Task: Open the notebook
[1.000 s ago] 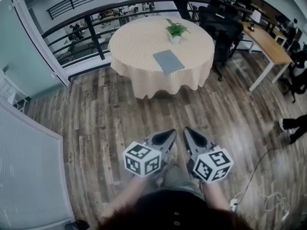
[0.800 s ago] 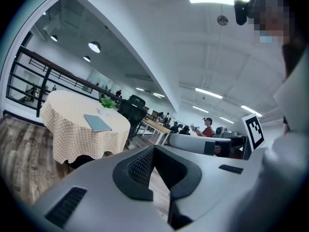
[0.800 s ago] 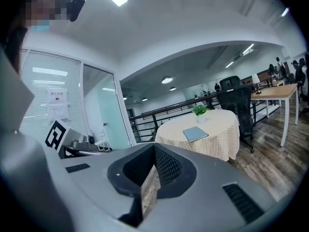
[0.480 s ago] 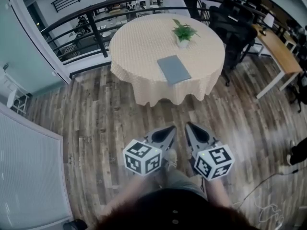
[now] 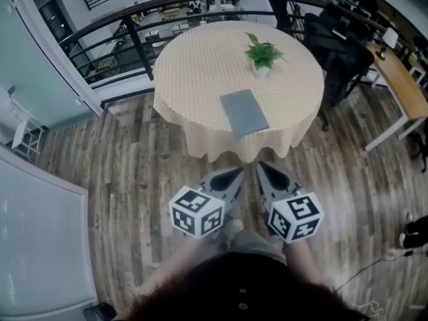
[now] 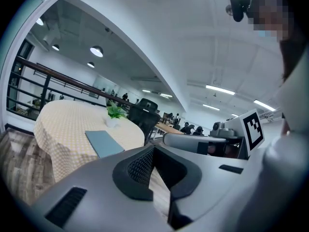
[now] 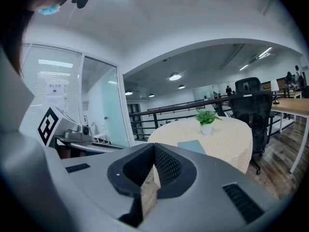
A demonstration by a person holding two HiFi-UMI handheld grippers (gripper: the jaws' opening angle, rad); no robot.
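A closed grey-blue notebook lies flat near the front edge of a round table covered with a cream checked cloth. It also shows in the left gripper view as the notebook and in the right gripper view as the notebook. My left gripper and right gripper are side by side over the wooden floor, just short of the table's hanging cloth. Both point at the table. Each one's jaws meet at the tip with nothing between them.
A small potted plant stands on the table behind the notebook. A black railing runs behind the table. Black office chairs and a wooden desk are at the right. A white panel and a glass wall stand at the left.
Both grippers have moved forward over the floor towards the table, still shut. The table and notebook now sit nearer and larger in the head view.
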